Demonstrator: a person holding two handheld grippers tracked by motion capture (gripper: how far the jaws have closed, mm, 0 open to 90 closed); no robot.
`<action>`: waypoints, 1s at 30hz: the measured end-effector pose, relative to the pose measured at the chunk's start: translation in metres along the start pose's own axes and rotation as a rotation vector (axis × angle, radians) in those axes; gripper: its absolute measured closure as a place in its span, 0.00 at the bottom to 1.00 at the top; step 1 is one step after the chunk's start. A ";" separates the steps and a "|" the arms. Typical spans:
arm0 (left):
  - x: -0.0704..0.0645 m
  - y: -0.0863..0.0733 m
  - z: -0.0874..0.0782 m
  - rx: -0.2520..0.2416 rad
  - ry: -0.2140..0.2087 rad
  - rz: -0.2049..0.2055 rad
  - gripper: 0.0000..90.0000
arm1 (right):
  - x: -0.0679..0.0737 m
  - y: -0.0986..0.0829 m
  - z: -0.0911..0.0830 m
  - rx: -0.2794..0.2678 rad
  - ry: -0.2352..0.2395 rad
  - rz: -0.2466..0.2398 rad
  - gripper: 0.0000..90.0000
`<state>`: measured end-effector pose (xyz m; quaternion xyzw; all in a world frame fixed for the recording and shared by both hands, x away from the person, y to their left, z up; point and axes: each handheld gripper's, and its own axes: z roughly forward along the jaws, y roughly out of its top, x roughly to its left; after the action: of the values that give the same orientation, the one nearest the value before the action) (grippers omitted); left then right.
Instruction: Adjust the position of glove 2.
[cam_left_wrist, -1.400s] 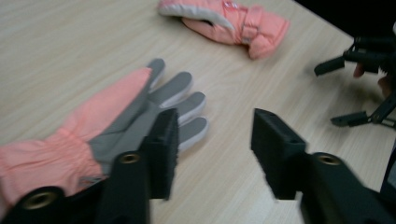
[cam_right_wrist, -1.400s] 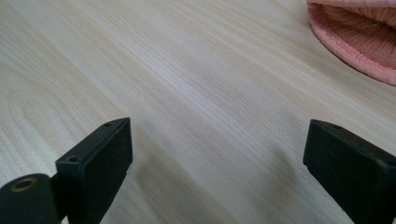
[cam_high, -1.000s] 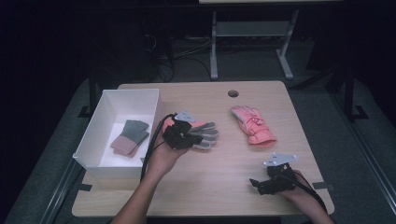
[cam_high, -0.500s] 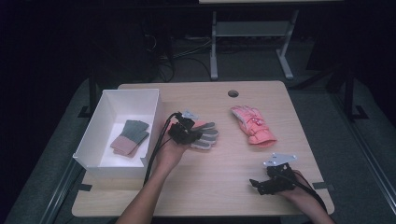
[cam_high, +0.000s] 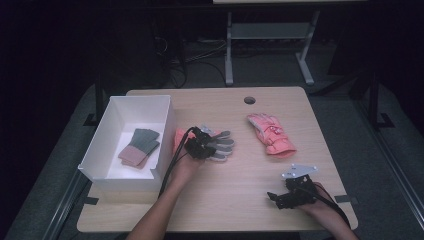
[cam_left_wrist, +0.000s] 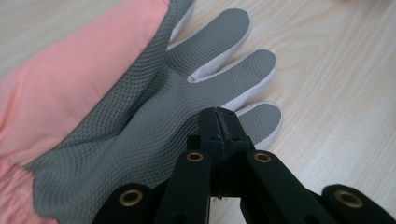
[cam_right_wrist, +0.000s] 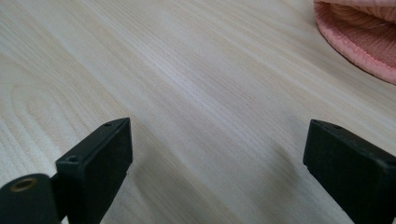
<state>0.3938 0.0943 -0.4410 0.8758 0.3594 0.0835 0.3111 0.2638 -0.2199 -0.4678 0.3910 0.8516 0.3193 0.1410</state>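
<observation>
Since the earlier frame the left tongs (cam_high: 200, 148) have been advanced over the grey-palmed glove (cam_left_wrist: 154, 112), jaws together. One folded item (cam_high: 139, 147) lies boxed; both gloves remain on the bench (cam_high: 235, 200). The right tongs (cam_high: 290, 195) are held apart, empty.

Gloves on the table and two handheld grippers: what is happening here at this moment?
A person works at a wooden table. The left gripper, jaws together, sits over the grey-palmed glove beside the white box, which holds a folded item. The right gripper rests open near the table's front edge. A pink glove lies apart.
</observation>
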 end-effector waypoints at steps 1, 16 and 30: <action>-0.001 0.001 0.000 0.006 -0.009 0.010 1.00 | 0.000 0.000 0.000 0.000 0.000 0.000 0.09; -0.051 0.010 0.011 0.028 -0.176 0.120 1.00 | -0.001 0.000 0.000 -0.002 0.000 0.001 0.09; -0.064 0.023 -0.005 -0.006 -0.205 0.155 1.00 | -0.002 -0.001 -0.001 -0.001 -0.003 0.002 0.09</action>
<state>0.3586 0.0401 -0.4184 0.9040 0.2566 0.0186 0.3416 0.2638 -0.2226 -0.4674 0.3923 0.8508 0.3193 0.1422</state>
